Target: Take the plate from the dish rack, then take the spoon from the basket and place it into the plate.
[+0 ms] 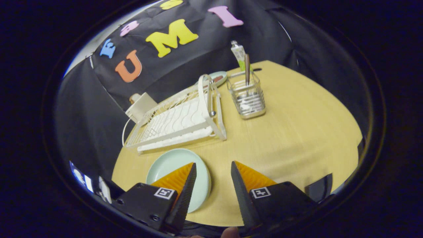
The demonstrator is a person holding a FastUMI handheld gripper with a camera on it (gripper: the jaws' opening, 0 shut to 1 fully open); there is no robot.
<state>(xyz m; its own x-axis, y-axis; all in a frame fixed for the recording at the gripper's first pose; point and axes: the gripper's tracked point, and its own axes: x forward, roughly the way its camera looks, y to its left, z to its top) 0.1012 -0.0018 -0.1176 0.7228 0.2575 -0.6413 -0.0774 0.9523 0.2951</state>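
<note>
Plate lies flat on the surface, out of the dish rack, so I judge the spoon step is next; my jaws hang apart, gripping nothing. Spoon stands handle-up in the wire basket, well beyond my tips, slightly right; plate sits under my left finger. Best approach: come in over the basket rim, straddle the handle, close square, lift straight up.

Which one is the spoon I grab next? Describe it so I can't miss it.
Past the white dish rack, far beyond the open gripper, stands a wire basket on the table. The spoon is the slim metal handle standing upright in it, beside a stubbier tube.
</note>
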